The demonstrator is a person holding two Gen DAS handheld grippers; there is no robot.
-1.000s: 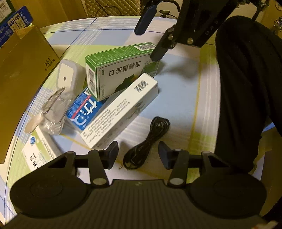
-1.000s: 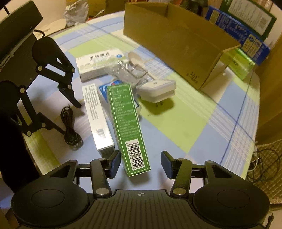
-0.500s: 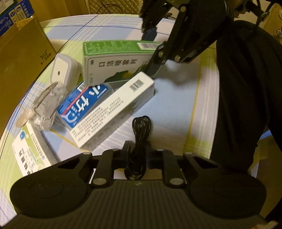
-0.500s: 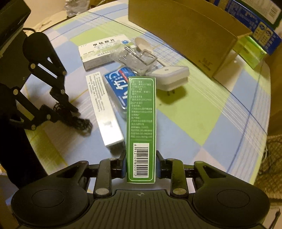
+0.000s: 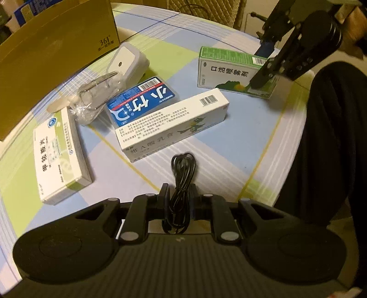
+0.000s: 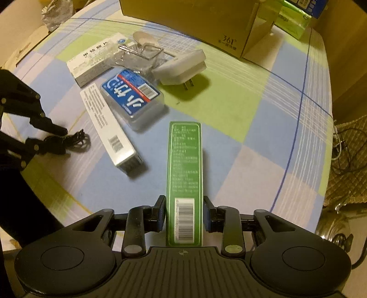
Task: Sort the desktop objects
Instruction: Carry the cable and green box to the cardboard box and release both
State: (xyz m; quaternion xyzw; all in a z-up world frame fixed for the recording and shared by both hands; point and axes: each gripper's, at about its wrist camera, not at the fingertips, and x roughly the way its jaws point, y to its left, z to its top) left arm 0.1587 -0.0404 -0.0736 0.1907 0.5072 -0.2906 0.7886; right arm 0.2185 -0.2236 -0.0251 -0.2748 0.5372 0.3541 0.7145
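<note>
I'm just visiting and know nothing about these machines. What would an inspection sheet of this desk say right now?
Surface: checked tablecloth in blue, green and white.
Job's things: green box; long white box; blue floss case; white medicine box; white plug adapter.
Clutter: clear plastic packet lying between the medicine box and adapter.
Grippers: left gripper shut on the black cable; right gripper shut on the green box.
Cables: black cable, coiled, between the left fingers; loose wires at the right wrist view's right edge.
Surroundings: open cardboard box at the table's far edge; more packages behind it.
</note>
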